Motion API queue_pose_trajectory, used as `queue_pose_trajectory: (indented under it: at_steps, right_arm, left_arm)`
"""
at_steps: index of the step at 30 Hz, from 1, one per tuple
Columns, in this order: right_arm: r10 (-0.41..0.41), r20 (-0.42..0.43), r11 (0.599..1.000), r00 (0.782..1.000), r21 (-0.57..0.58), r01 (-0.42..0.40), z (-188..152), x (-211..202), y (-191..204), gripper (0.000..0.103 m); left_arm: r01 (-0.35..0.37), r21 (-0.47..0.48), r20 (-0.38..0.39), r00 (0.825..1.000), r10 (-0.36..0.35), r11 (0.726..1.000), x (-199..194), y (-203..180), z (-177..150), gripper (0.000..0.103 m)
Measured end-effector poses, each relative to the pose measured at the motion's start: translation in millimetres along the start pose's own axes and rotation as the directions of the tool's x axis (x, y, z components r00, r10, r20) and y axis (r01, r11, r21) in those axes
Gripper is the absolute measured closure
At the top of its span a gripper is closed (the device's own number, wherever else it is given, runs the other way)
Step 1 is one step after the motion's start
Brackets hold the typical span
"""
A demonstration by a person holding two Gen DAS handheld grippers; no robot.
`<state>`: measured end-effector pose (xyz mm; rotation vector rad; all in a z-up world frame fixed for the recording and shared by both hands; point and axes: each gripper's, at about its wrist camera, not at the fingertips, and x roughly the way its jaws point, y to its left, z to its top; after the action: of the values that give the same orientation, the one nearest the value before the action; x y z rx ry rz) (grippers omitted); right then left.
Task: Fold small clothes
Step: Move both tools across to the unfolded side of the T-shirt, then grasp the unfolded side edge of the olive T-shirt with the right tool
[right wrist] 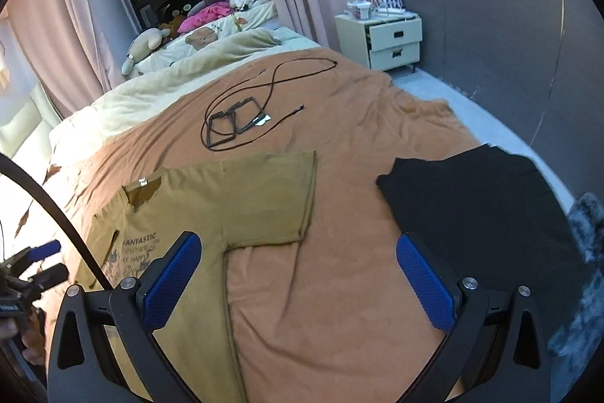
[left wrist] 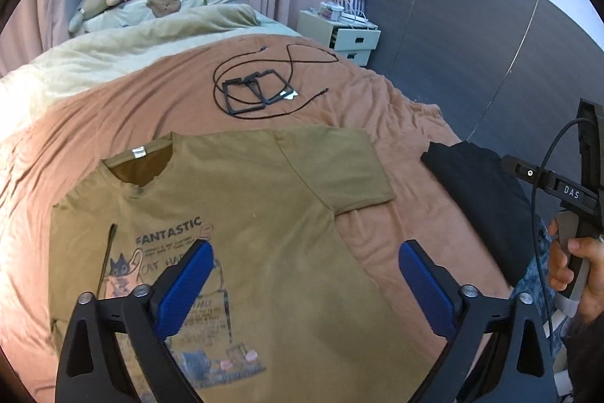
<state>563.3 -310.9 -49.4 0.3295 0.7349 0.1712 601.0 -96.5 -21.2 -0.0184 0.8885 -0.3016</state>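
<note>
An olive T-shirt with a "FANTASTIC" cat print lies flat, face up, on the orange bedspread; its right sleeve is spread out. It also shows in the right wrist view. My left gripper is open and empty above the shirt's chest. My right gripper is open and empty above the bedspread, just right of the shirt's sleeve and side seam. A folded black garment lies to the right of the shirt; it also shows in the left wrist view.
Black frames and a looped cable lie on the bed beyond the shirt. A cream blanket, pillows and plush toys sit at the bed's head. A white nightstand stands by the grey wall. The right gripper's handle shows at the left wrist view's right edge.
</note>
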Motion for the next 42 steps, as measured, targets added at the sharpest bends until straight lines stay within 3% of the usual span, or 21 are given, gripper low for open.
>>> queue_pose_trajectory:
  at_steps: [2, 5, 8, 20, 26, 31, 34, 37, 42]
  right_arm:
    - [0.029, -0.015, 0.999, 0.999, 0.020, -0.029, 3, 17, -3, 0.000]
    - [0.076, -0.035, 0.996, 0.996, 0.047, -0.074, 8, 42, -10, 0.010]
    - [0.086, -0.060, 0.994, 0.995, 0.070, -0.081, 14, 68, -19, 0.022]
    - [0.128, -0.149, 0.988, 0.981, 0.108, -0.112, 36, 165, -47, 0.049]
    - [0.134, -0.177, 0.987, 0.975, 0.108, -0.116, 39, 198, -58, 0.049]
    - [0.138, -0.209, 0.984, 0.968, 0.137, -0.110, 38, 220, -69, 0.049]
    - [0.156, -0.199, 0.981, 0.968, 0.149, -0.127, 40, 226, -74, 0.054]
    - [0.176, -0.194, 0.977, 0.965, 0.151, -0.147, 41, 229, -75, 0.066]
    - [0.174, -0.192, 0.978, 0.966, 0.148, -0.146, 43, 235, -71, 0.090]
  left_arm:
    - [0.010, -0.007, -0.012, 1.000, -0.010, 1.000, 16, 6, 5, 0.013]
    - [0.018, -0.010, -0.033, 0.999, -0.019, 1.000, 38, 15, 12, 0.019]
    - [0.013, -0.003, -0.039, 0.999, -0.013, 1.000, 57, 21, 18, 0.020]
    - [0.062, -0.027, -0.084, 0.994, -0.064, 0.998, 153, 47, 39, 0.054]
    - [0.074, 0.002, -0.108, 0.991, -0.074, 0.997, 196, 48, 35, 0.062]
    - [0.086, 0.021, -0.132, 0.988, -0.082, 0.996, 223, 46, 33, 0.077]
    - [0.103, 0.036, -0.138, 0.986, -0.097, 0.994, 233, 40, 34, 0.079]
    - [0.114, 0.051, -0.156, 0.982, -0.105, 0.992, 245, 35, 31, 0.086]
    - [0.117, 0.033, -0.150, 0.982, -0.111, 0.993, 257, 35, 25, 0.088]
